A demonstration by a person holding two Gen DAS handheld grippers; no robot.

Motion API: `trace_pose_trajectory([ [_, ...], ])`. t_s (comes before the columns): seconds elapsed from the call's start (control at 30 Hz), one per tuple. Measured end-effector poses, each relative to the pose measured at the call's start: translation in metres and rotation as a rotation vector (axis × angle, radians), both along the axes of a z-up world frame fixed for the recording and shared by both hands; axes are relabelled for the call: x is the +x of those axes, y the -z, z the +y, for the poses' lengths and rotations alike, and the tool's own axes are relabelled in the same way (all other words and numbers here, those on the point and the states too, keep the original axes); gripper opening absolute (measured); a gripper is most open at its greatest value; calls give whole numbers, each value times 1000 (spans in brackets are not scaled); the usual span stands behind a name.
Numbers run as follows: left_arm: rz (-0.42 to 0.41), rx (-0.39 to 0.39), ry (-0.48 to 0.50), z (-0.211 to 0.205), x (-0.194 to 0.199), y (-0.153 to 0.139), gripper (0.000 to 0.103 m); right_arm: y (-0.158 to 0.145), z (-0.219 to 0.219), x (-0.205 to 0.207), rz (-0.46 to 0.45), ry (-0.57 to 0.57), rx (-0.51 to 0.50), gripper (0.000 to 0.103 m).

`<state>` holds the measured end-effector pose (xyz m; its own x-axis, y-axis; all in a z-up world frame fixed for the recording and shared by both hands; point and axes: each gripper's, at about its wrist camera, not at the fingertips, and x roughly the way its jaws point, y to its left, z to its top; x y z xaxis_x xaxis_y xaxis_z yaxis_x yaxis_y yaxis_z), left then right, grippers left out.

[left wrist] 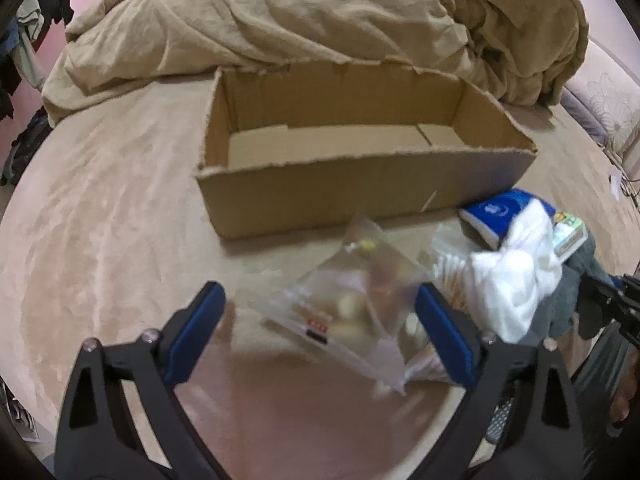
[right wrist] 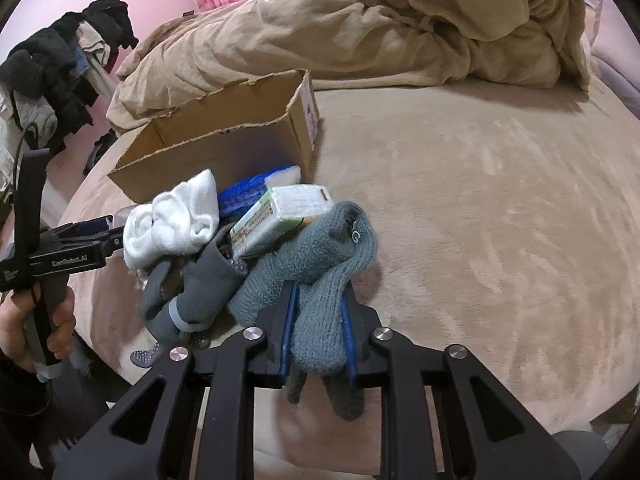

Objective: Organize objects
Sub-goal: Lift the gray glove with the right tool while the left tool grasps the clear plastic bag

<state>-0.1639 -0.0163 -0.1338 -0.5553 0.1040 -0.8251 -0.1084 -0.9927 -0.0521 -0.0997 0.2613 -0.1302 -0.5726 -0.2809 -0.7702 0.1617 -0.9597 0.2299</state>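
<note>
We see one blue-grey knitted glove [right wrist: 320,280] pinched between the blue pads of our right tongs [right wrist: 318,344], its fingers hanging down below them, at the near edge of the bed [right wrist: 480,200]. Our left tongs [left wrist: 320,332] stand spread wide around one clear plastic bag [left wrist: 352,300], blurred, that lies on the bed between them. Just beside the glove lies a small heap: one white sock [right wrist: 176,216], one dark grey grippy sock [right wrist: 192,292], one green-and-white packet [right wrist: 280,212] and one blue-and-white pack [right wrist: 256,188]. Behind the heap stands one open cardboard box [left wrist: 360,184], with nothing visible inside. One rumpled tan duvet [left wrist: 320,20] is piled beyond it.
</note>
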Motion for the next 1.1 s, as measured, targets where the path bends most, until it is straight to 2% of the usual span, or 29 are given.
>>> trace_pose_trajectory([
  [0.13, 10, 1, 1, 2, -1, -5, 95, -10, 10, 2, 25, 30, 9, 19],
  [0.27, -8, -13, 14, 6, -1, 1, 91, -20, 22, 3, 48, 54, 20, 19],
  [0.37, -30, 5, 26, 7, 0, 6, 87, -22, 27, 4, 53, 62, 23, 19],
  [0.5, -53, 41, 46, 8, -1, 11, 70, -21, 28, 4, 55, 62, 15, 19],
  [0.6, -27, 12, 57, 15, 2, 8, 64, -23, 27, 5, 63, 56, 17, 19],
  [0.67, -6, -7, 63, 20, 3, 6, 63, -24, 26, 6, 70, 53, 13, 19],
  [0.93, 1, -3, 37, 13, 4, 3, 59, -30, 30, 11, 92, 69, 9, 19],
  [1.1, 15, 17, 33, 9, 13, -13, 59, -42, 28, 15, 115, 68, 11, 19],
])
